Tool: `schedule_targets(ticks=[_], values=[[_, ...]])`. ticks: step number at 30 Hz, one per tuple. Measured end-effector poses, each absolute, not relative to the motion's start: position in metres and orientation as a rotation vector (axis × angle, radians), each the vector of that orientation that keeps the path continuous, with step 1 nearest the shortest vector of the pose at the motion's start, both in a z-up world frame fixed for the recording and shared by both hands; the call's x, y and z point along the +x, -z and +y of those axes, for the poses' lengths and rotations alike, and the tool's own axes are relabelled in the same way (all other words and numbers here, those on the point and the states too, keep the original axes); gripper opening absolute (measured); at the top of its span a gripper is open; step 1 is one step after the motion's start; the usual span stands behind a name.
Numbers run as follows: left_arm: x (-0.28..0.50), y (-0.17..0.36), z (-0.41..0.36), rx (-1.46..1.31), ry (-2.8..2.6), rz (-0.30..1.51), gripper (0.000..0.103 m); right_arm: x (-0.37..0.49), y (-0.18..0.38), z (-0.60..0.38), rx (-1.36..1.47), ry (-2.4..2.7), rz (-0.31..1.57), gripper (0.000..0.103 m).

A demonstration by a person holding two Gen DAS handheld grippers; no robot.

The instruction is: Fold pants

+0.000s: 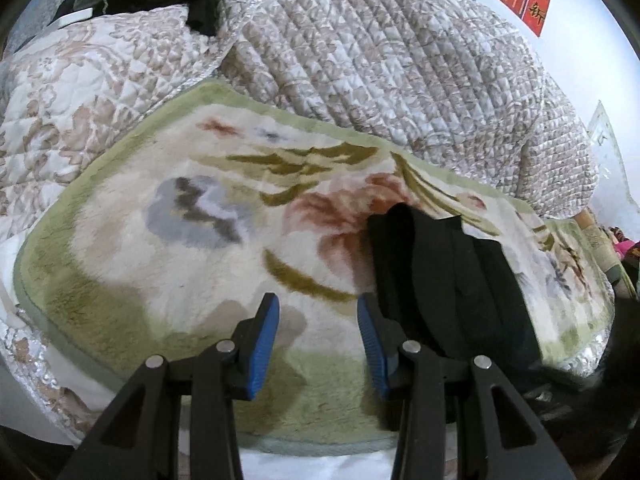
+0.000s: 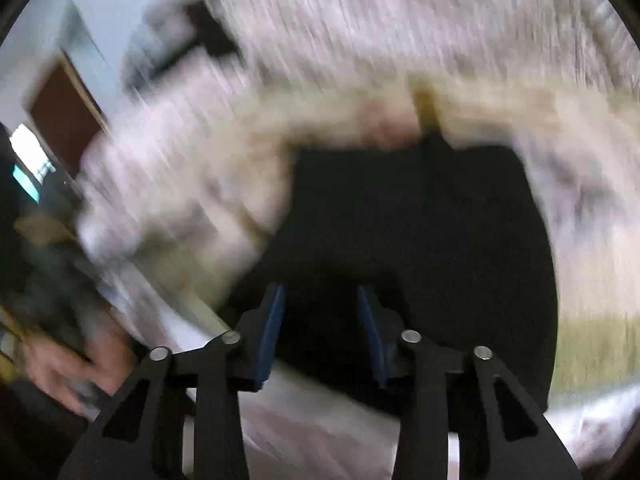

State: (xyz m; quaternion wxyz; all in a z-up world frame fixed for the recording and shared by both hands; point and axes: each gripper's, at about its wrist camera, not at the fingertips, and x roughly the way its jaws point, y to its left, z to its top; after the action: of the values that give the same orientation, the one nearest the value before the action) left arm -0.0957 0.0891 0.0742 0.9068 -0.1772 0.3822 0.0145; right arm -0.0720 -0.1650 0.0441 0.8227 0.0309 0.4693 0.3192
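Pants [image 1: 448, 276] right of open left tool [image 1: 318, 314], under right tool [image 2: 320, 304]

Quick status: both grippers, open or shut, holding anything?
Left gripper: open, holding nothing, over the floral blanket beside the black pants.
Right gripper: open, holding nothing, above the pants; view blurred.
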Motion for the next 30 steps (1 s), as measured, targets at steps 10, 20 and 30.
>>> schedule_targets(ticks=[10,20,30], values=[[-0.045,-0.107,0.04,-0.277,0.146,0.812,0.043,0.0,-0.091,-0.21,0.092,-0.58,0.91,0.032],[0.03,-0.063,0.007,-0.285,0.255,0.918,0.041,0.089,-0.045,-0.228,0.072,-0.426,1.012,0.03],[0.002,-0.077,0.009,-0.245,0.223,0.86,0.041,0.055,-0.069,-0.243,0.115,-0.436,0.913,0.032]])
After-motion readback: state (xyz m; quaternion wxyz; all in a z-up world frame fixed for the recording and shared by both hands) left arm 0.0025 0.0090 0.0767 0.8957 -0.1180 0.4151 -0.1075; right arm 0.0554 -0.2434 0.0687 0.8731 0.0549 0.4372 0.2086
